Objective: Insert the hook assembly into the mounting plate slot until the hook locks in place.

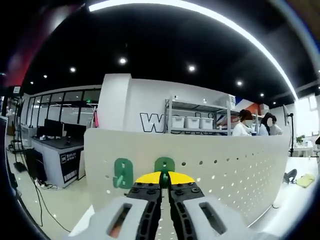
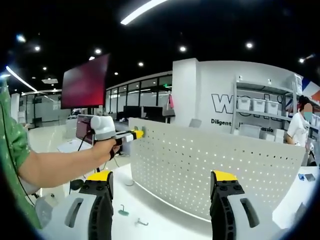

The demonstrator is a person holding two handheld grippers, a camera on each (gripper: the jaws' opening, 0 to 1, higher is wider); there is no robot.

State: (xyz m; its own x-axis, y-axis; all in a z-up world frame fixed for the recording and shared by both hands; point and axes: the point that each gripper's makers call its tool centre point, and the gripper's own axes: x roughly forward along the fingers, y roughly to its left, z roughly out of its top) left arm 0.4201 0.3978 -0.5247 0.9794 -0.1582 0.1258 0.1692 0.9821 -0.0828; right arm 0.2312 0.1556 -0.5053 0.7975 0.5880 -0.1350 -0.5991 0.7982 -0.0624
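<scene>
Two green plastic hooks show against the white perforated mounting plate (image 1: 200, 165) in the left gripper view, and that plate is the landmark for everything else. Nearest the camera, the left gripper (image 1: 164, 181) has its yellow-tipped jaws clenched together on the right-hand green hook (image 1: 164, 164), pressing it against the plate's face near the lower edge. Just left of it, a second green hook (image 1: 123, 173) already sits on the plate.

In the right gripper view, the right gripper (image 2: 162, 182) hangs released in front of the plate, jaws well apart and holding nothing. On the white table below the plate lie a small green hook piece (image 2: 123, 212) and a thin metal hook (image 2: 142, 222), both apart from the gripper. Further off, a person's hand (image 2: 102, 148) holds the left gripper at the plate's left end.

Judging by looks, the hook is light, stiff moulded plastic, smooth enough to twist out of a pinch. Gripping the flat body, as here, leaves the rear pegs free for the holes. The plate seems thin and may flex under push, so steadying it could help. Behind the plate stand grey shelving with white bins (image 1: 192, 121) and people.
</scene>
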